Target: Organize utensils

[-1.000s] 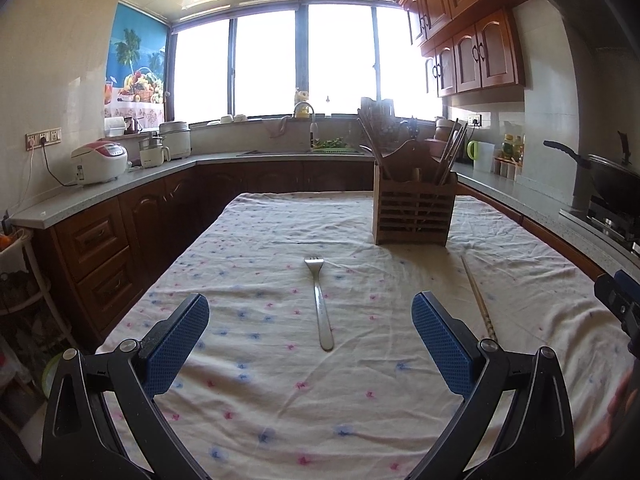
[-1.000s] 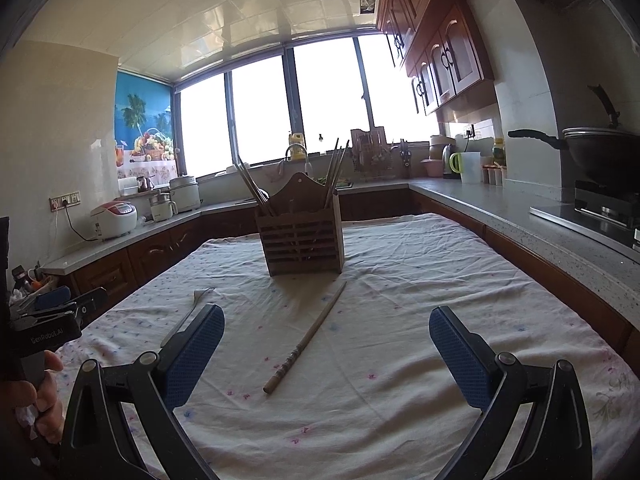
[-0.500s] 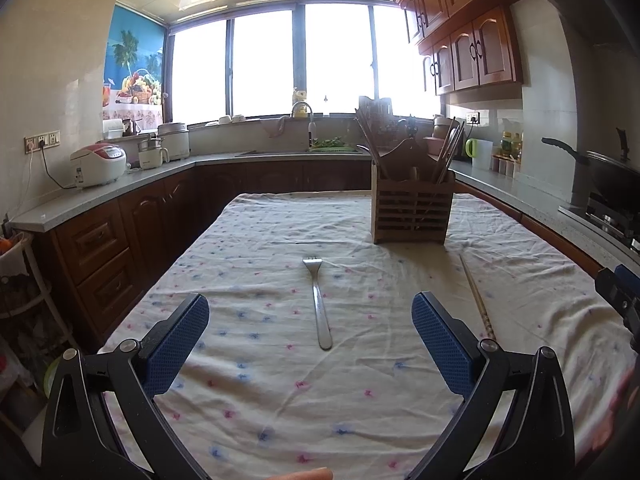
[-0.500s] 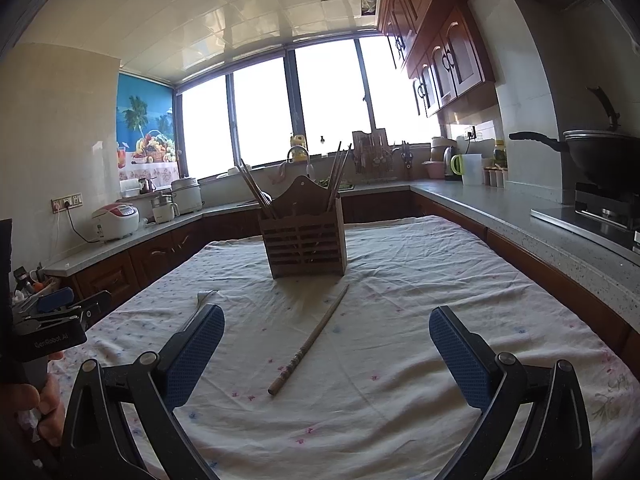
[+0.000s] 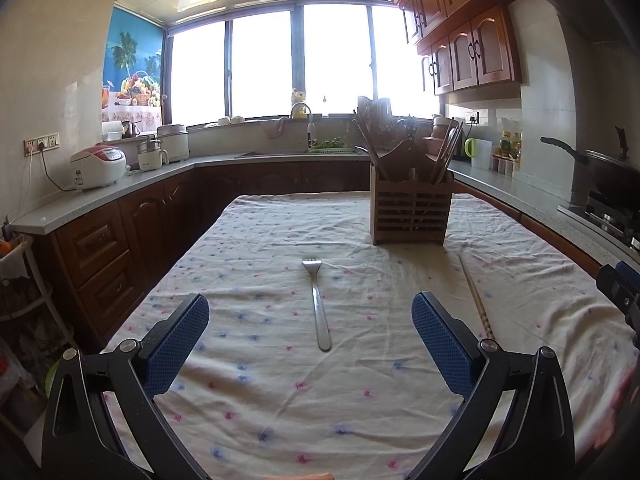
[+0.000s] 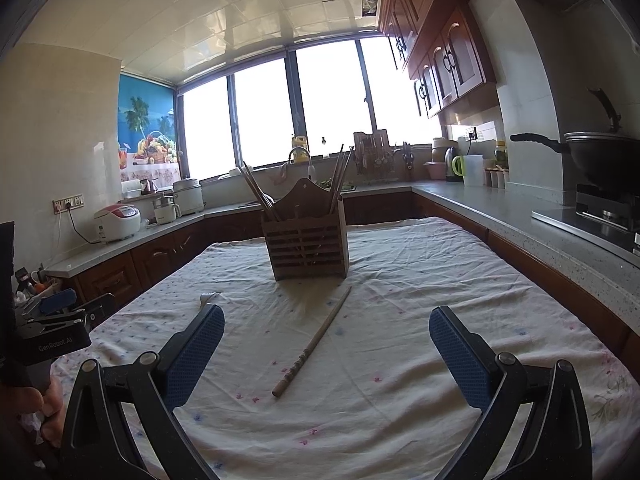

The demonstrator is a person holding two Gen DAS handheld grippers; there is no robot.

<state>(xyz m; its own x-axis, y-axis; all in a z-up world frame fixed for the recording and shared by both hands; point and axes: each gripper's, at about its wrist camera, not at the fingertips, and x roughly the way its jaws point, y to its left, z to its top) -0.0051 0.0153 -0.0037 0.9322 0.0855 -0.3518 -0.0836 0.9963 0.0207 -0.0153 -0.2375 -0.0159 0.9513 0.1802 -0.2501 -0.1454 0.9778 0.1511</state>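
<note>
A steel fork (image 5: 318, 302) lies on the flowered tablecloth (image 5: 280, 400), tines pointing away, just ahead of my open left gripper (image 5: 310, 338), which holds nothing. A wooden chopstick (image 6: 314, 342) lies ahead of my open, empty right gripper (image 6: 326, 350); the same chopstick (image 5: 476, 300) shows to the fork's right. Further back stands a slatted wooden utensil holder (image 6: 306, 240) with several chopsticks upright in it, and that holder (image 5: 410, 206) shows in the left wrist view too. Only the fork's tines (image 6: 209, 298) peek past my right gripper's left finger.
Kitchen counters (image 5: 100, 202) run around the table on the left, back and right. A rice cooker (image 5: 98, 166) sits on the left, a wok on a stove (image 6: 600, 168) on the right. A hand (image 6: 36, 404) holds the left gripper's body at the right view's left edge.
Both grippers have tilted upward a little, so the table and holder sit lower in the views. Both stay open; fork and chopstick have not moved.
</note>
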